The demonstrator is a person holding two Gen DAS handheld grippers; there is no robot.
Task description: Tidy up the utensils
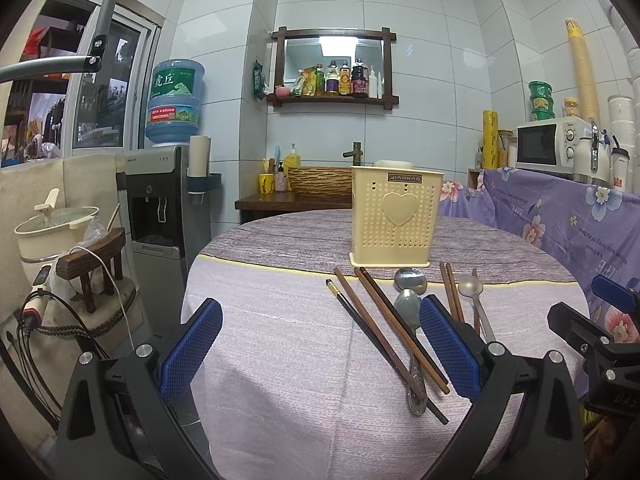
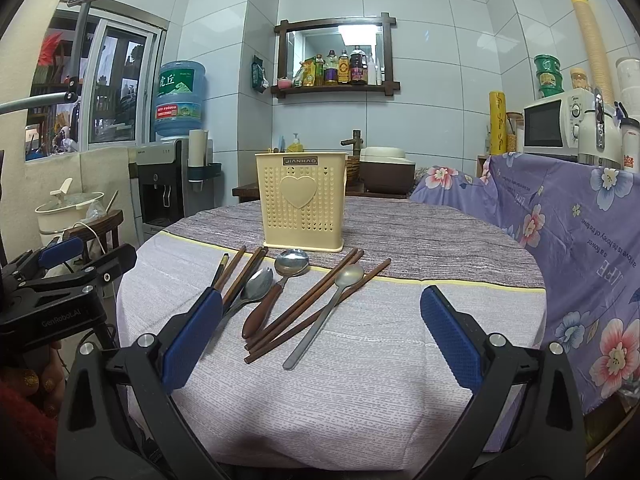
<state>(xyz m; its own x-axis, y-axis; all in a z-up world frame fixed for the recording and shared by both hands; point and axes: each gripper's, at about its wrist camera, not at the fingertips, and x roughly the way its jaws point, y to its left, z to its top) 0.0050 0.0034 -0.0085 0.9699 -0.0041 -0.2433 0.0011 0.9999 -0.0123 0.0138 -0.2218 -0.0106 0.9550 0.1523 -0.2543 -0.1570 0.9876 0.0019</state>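
Note:
A cream perforated utensil holder with a heart on its front stands upright on the round table. In front of it lie several brown chopsticks, a black chopstick, a wooden-handled spoon, a plain steel spoon and a long thin steel spoon. My left gripper is open and empty, over the near table, left of the utensils. My right gripper is open and empty, with the utensils lying ahead between its fingers.
A purple floral cloth covers a counter at the right with a microwave. A water dispenser and a pot on a stool stand at the left. A basin and tap are behind the table.

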